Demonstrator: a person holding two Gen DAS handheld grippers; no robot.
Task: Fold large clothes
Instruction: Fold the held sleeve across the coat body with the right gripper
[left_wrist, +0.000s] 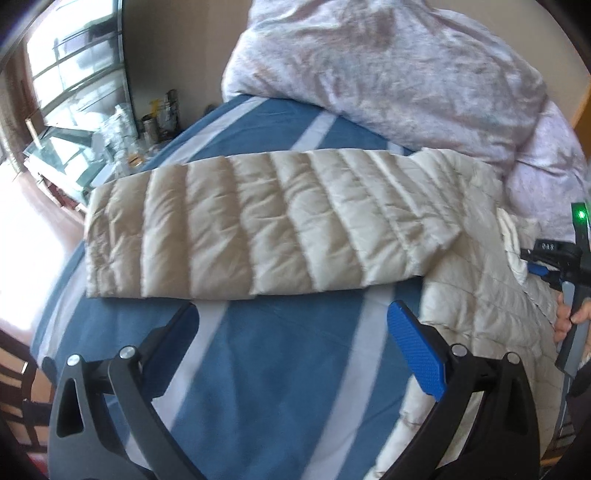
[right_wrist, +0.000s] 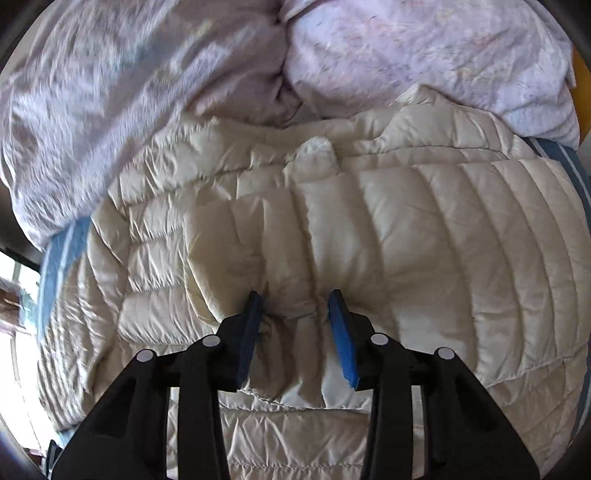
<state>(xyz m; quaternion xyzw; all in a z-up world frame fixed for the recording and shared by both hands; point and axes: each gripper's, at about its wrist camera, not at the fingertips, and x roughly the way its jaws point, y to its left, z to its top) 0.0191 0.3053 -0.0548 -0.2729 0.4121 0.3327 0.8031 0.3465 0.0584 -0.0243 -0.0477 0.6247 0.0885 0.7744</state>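
Item: cream quilted down jacket, laid on a bed with a blue-and-white striped sheet. Body of the garment lies toward the person's right; one sleeve is stretched out flat across the sheet to the left, seemingly spread straight so it can be folded back over the body in one clean move.

Left gripper: fingers spread wide, holding nothing, poised over bare sheet just short of the sleeve's near edge. One blue pad is plainly visible; the other finger shows only its dark side. Placement suggests an approach to the sleeve's long edge (a judgement, not something shown).

Right gripper: fingers partly open, tips pressed into the puffy fabric of the jacket body, with a ridge of quilting rising between them. They have not closed on the ridge; whether the cloth is truly pinched cannot be told. Probable purpose: to pin or gather the body while the sleeve is dealt with.

Backdrop: rumpled pale lilac duvet heaped at the far side of the bed, touching the jacket's upper edge.

View differences: the left wrist view alone shows the extended sleeve, the bare sheet, a cluttered glass-topped table by the window, and the right gripper's handle with a green light, held in the person's hand. The right wrist view alone shows the finger contact with the jacket body and the collar area bunched near the duvet.
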